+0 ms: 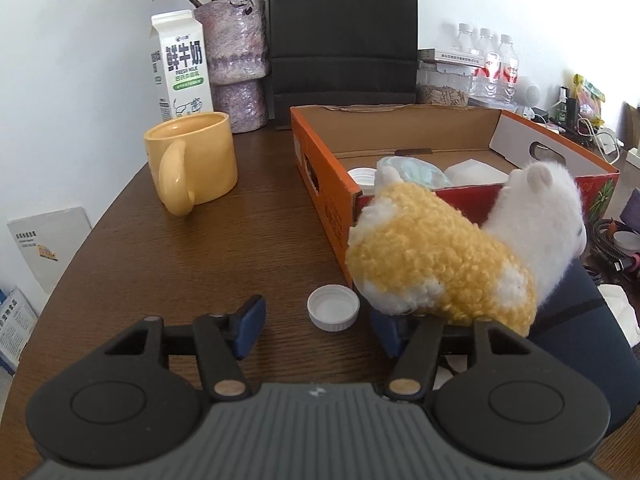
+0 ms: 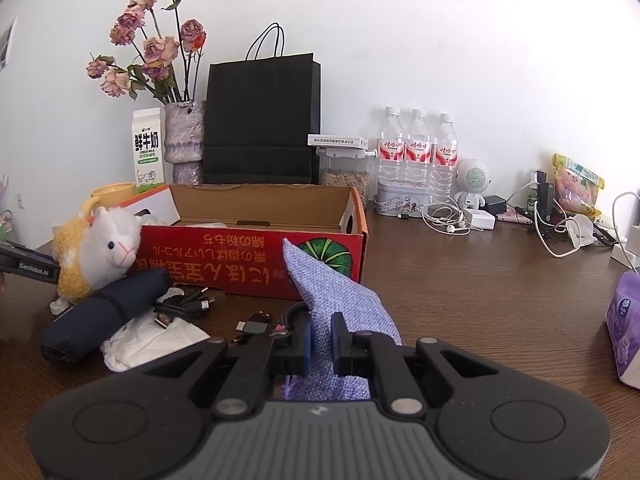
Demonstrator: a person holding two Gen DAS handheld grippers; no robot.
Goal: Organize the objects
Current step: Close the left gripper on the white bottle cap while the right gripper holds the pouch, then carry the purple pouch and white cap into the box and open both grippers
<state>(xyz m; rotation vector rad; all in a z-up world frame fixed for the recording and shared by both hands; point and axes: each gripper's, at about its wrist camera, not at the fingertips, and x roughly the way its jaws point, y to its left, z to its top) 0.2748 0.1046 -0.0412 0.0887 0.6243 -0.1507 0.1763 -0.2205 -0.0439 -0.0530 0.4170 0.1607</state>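
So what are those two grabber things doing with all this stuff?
Someone is tidying a messy table into the orange cardboard box. The right gripper is pinching a purple cloth just in front of the box. The left gripper is open over a white bottle cap, with nothing held. A fluffy yellow and white toy alpaca leans against the box, not yet put inside.

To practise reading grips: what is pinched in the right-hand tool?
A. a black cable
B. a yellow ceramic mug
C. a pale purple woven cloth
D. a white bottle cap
C: the right tool has its pads closed on the pale purple woven cloth, which rises in front of the orange cardboard box.
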